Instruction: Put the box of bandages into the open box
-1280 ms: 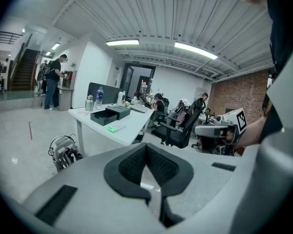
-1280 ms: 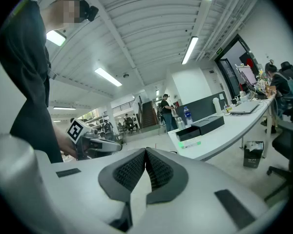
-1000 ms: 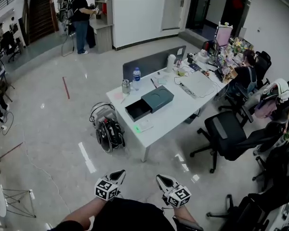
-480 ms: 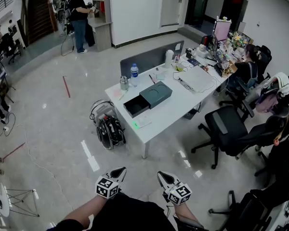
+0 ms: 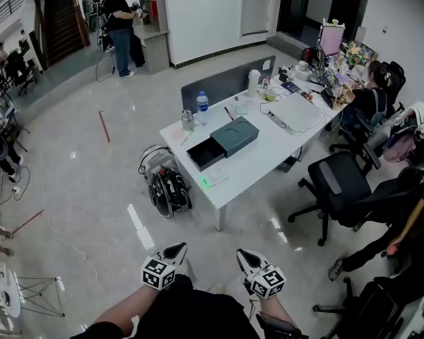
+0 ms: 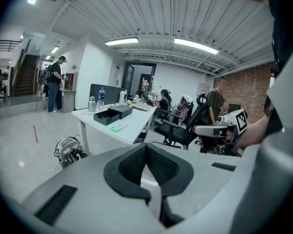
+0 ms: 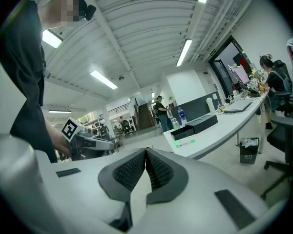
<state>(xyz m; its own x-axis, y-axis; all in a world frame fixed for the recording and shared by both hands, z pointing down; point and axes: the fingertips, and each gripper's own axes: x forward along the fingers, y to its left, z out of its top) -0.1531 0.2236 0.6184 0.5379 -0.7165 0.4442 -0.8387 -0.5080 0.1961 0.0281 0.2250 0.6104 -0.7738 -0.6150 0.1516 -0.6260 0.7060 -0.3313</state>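
A dark teal box [image 5: 233,136] lies on the white table [image 5: 268,154] several steps ahead, its black drawer [image 5: 203,155] pulled open toward the table's near end. A small white and green bandage box [image 5: 213,180] lies flat on the table just in front of the drawer. My left gripper [image 5: 176,251] and right gripper [image 5: 241,258] are held low in front of the person's body, far from the table, both shut and empty. The left gripper view shows the box [image 6: 113,114] and bandage box [image 6: 115,127] in the distance; so does the right gripper view, with the box [image 7: 195,125].
A backpack and cables [image 5: 167,188] sit on the floor by the table's near left leg. Black office chairs [image 5: 337,183] stand to the right of the table. A water bottle [image 5: 202,109], a flask [image 5: 187,120], a laptop and desk clutter sit at the far end. People stand far back.
The head view has shifted a little, and the table sits slightly differently in it. A seated person's legs now show at the right. Both grippers stay shut, low and empty.
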